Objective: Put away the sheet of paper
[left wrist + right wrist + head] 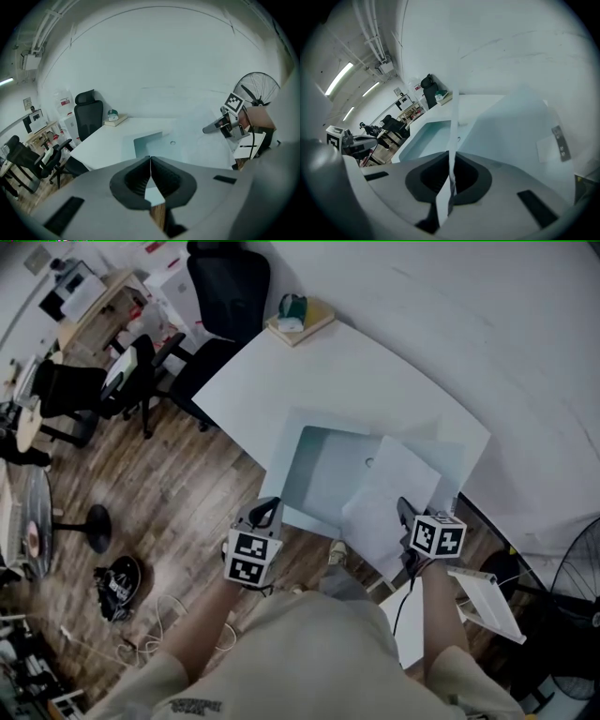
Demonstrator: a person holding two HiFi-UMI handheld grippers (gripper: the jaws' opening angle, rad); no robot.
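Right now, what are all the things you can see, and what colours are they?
white curved desk: one, white, middle, against the wall
pale blue see-through plastic folder: one, pale blue, on the desk's near edge
white sheet of paper: one, white, over the folder's right side, pinched by the right tool
black office chairs: several, black, left of the desk
small green object: one, green, on a flat tan box at the far corner
round wire fan: one, dark, right of the desk
left tool: one, grey-black, shut, empty
right tool: one, grey-black, shut on the paper
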